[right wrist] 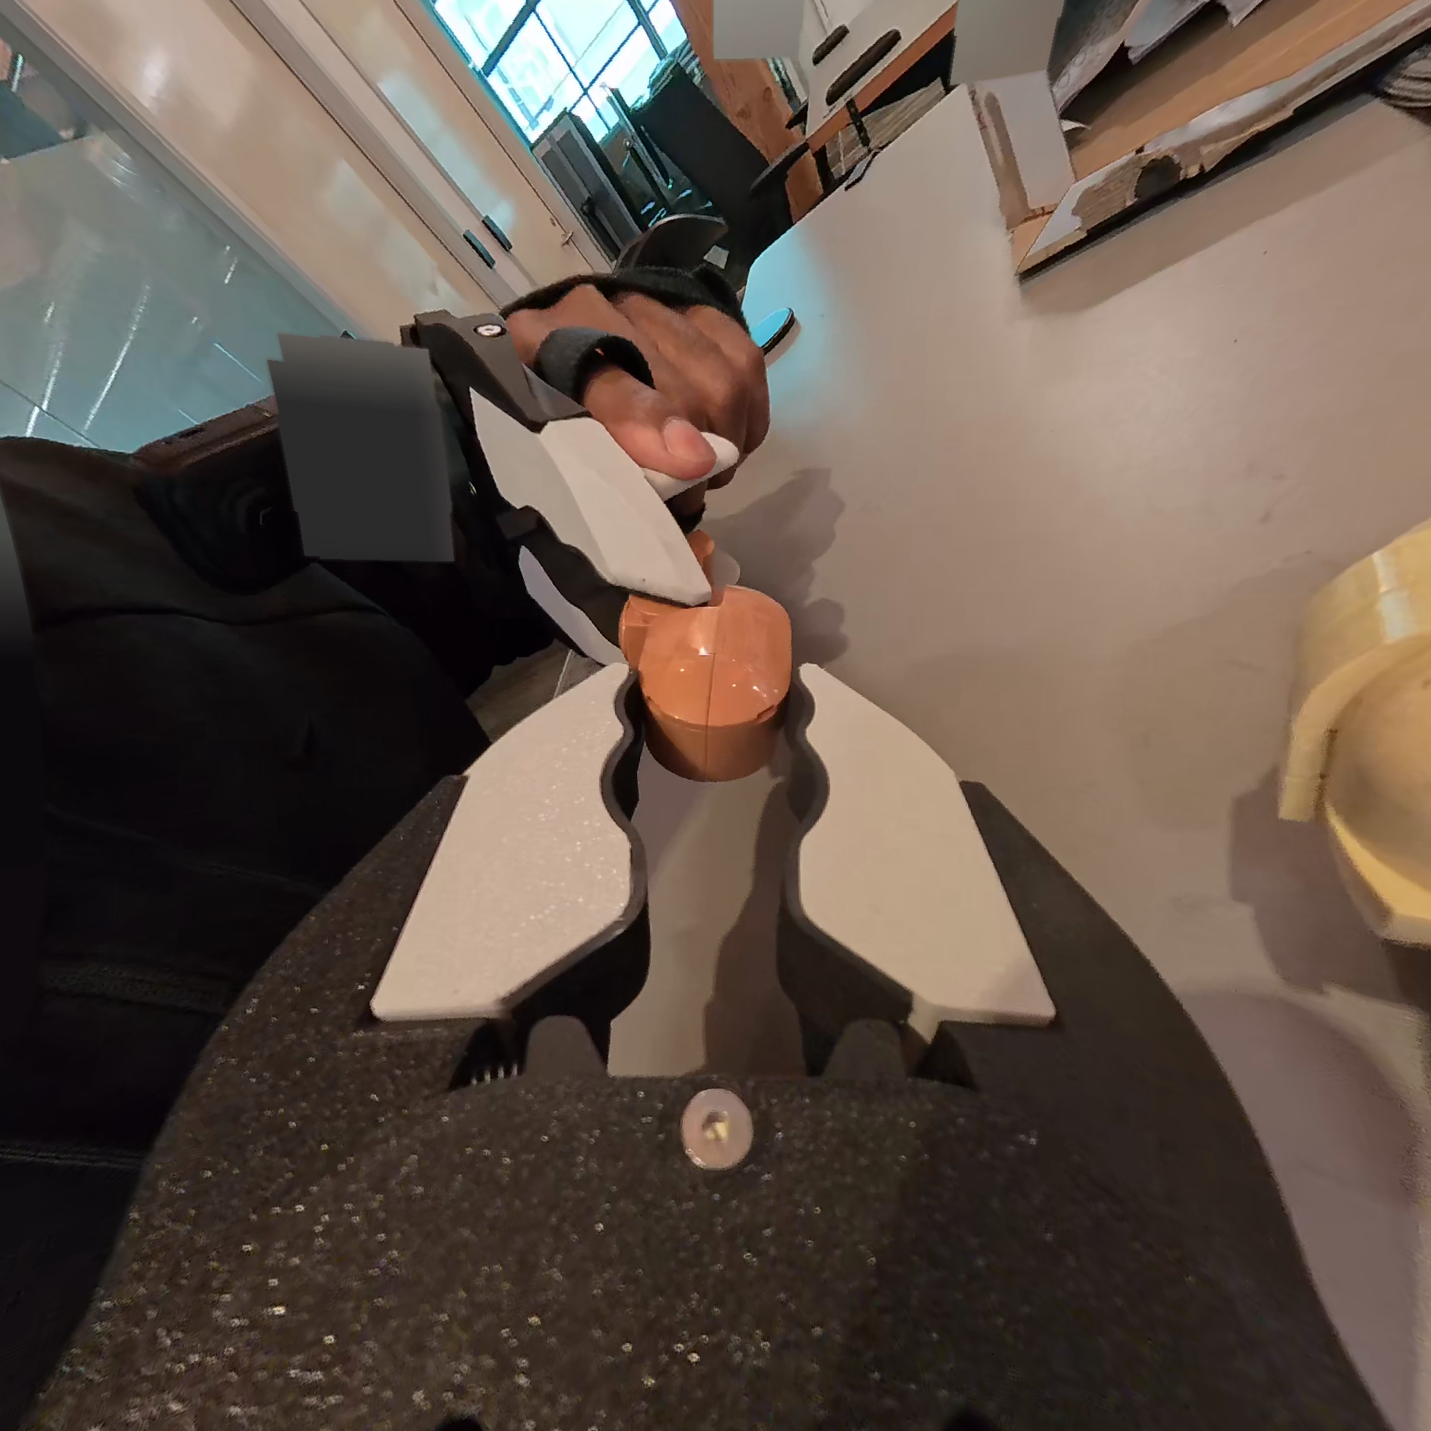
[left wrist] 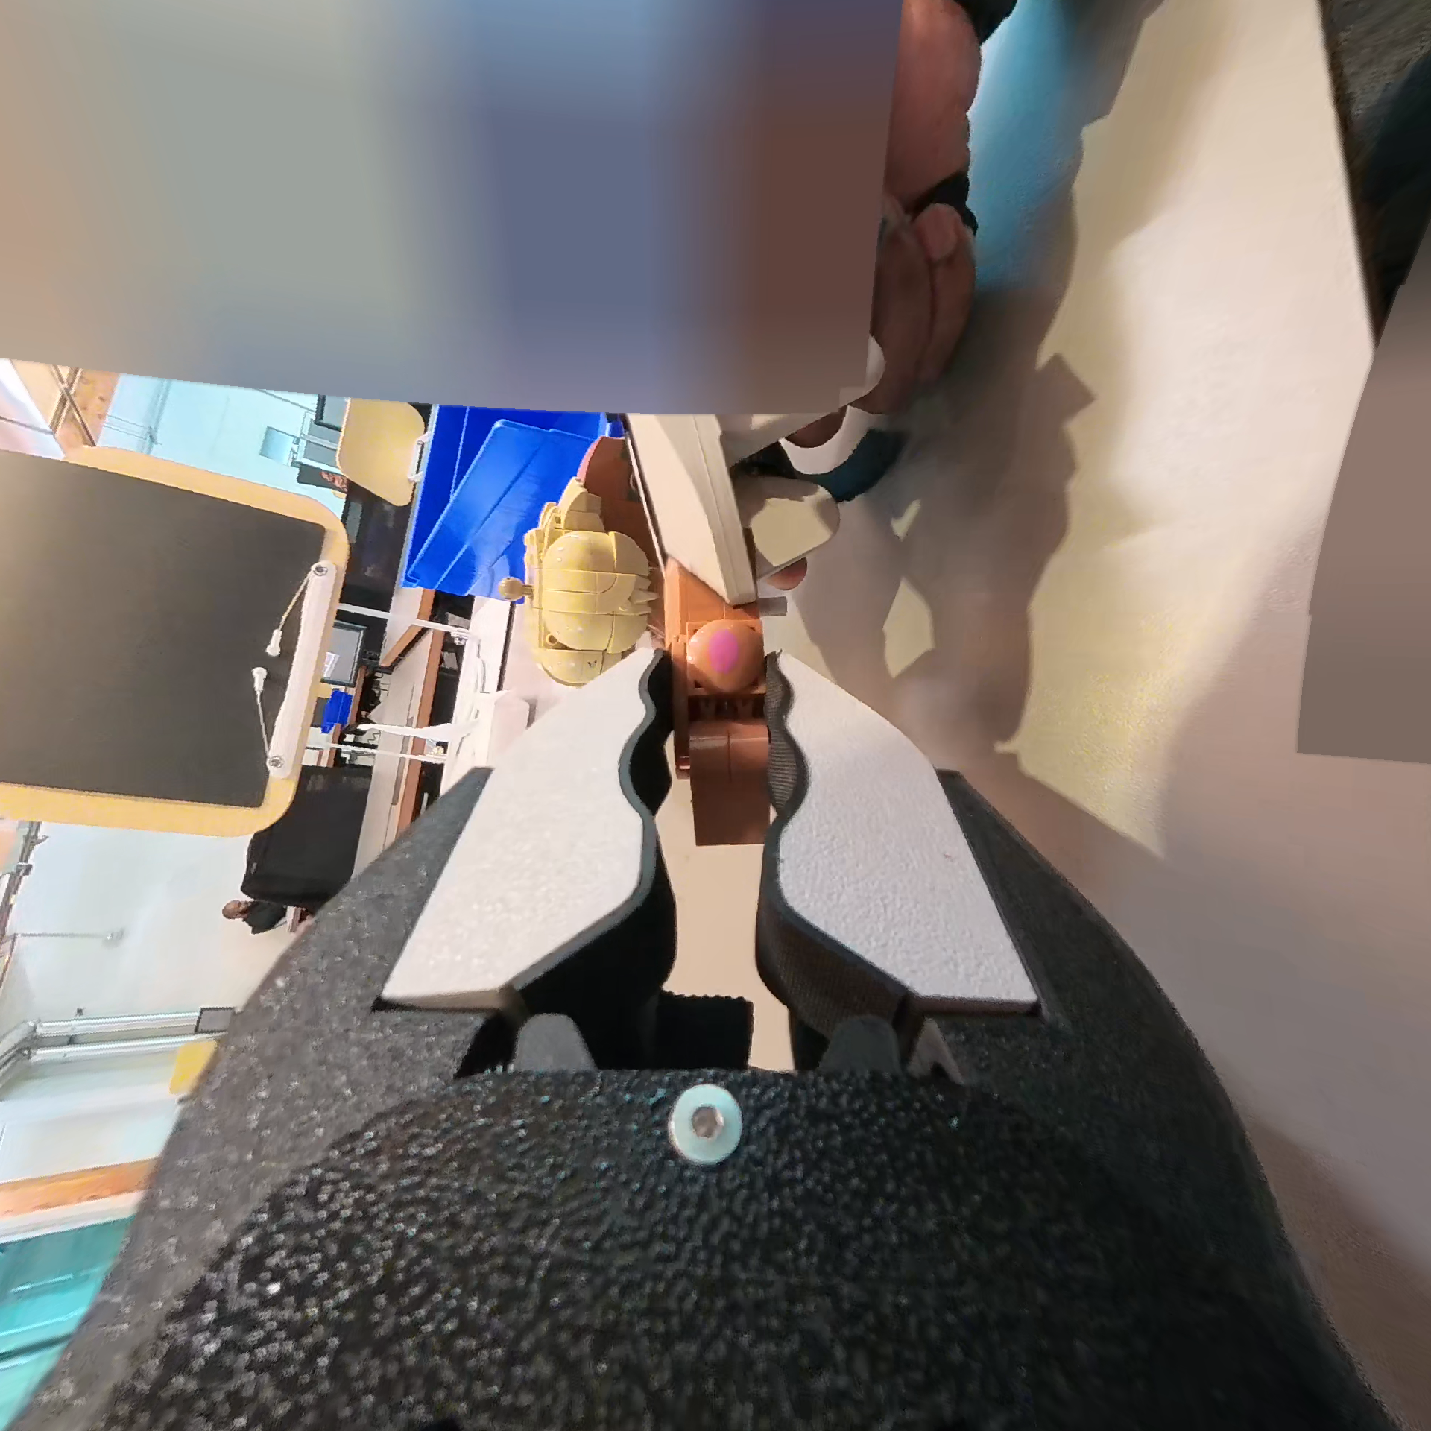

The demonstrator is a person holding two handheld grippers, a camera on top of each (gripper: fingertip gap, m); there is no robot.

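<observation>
Left wrist view: both of your hand-held grippers are closed on one brown brick-built piece, held up off the bench.

Your left hand-held gripper (left wrist: 716, 681) stands part open, its dark wavy pads (left wrist: 784, 720) pressed on the sides of the glossy brown plastic brick-built piece with a rounded knob bearing a pink spot (left wrist: 724, 654). Your right hand-held gripper (right wrist: 716, 697), a little wider, clamps the same piece by its rounded brown end (right wrist: 708, 697), and the other gripper's white fingertip (right wrist: 619, 526) lies against the piece's far side. A tan brick-built lump (left wrist: 588, 604) sits just beside the brown piece, toward the blue bins (left wrist: 503, 495); whether they are joined you cannot tell. A pale yellow curved part (right wrist: 1363, 774) rests on the bench (right wrist: 1084, 464) near its right edge, well apart from both grippers and untouched.
</observation>
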